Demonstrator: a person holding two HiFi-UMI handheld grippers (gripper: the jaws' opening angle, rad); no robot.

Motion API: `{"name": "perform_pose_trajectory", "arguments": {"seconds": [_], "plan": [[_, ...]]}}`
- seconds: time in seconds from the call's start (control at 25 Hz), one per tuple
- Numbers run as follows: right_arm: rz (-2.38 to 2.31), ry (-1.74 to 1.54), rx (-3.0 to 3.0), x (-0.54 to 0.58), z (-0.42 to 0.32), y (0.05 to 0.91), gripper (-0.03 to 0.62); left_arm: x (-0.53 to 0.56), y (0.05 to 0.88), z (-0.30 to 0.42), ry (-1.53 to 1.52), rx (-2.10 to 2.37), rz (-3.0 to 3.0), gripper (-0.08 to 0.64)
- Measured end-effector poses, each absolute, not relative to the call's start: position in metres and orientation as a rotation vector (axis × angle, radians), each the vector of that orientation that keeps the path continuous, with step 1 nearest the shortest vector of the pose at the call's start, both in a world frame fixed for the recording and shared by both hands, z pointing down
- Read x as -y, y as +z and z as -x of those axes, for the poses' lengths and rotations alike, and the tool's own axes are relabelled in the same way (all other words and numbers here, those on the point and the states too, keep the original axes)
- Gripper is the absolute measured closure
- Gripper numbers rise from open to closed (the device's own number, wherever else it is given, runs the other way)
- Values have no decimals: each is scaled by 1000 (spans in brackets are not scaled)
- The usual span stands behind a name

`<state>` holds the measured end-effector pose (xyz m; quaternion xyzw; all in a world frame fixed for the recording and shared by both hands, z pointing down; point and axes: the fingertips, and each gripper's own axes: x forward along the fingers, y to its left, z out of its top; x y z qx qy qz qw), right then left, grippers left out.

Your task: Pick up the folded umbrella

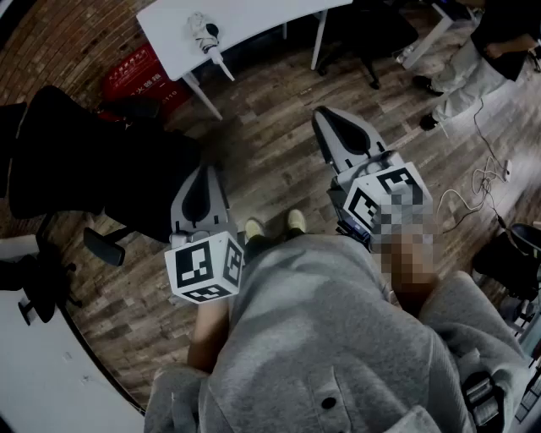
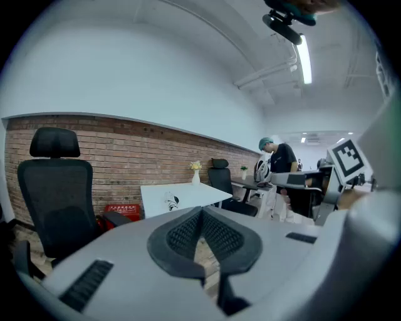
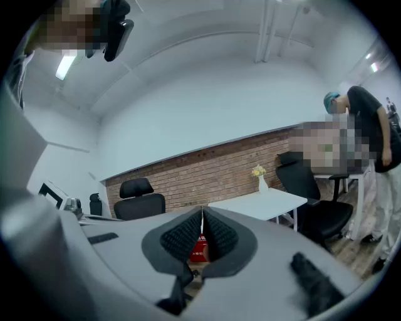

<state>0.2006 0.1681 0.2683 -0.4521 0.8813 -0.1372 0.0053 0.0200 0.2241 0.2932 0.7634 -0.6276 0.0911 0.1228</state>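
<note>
A small white-and-black folded umbrella (image 1: 205,34) lies on the white table (image 1: 254,17) at the top of the head view, its handle over the near edge. In the left gripper view the umbrella (image 2: 172,202) is far off on that table (image 2: 194,193). My left gripper (image 1: 204,172) hangs over the wooden floor, well short of the table, and its jaws meet at the tips with nothing between them (image 2: 202,212). My right gripper (image 1: 325,113) is level with it to the right, shut and empty (image 3: 202,210).
A black office chair (image 1: 76,169) stands close on the left, and a red box (image 1: 135,76) sits by the brick wall under the table. A vase of flowers (image 2: 196,175) stands on the table's far end. A person (image 1: 473,59) stands at upper right, near cables (image 1: 482,182) on the floor.
</note>
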Motion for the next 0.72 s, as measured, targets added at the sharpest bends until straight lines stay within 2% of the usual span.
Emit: {"name": "perform_pose_trajectory", "arguments": {"seconds": [0.72], "plan": [[1258,-471,-2838,-174,-186,273,568,-232,283,-8,238,1975,-2112,546]]}}
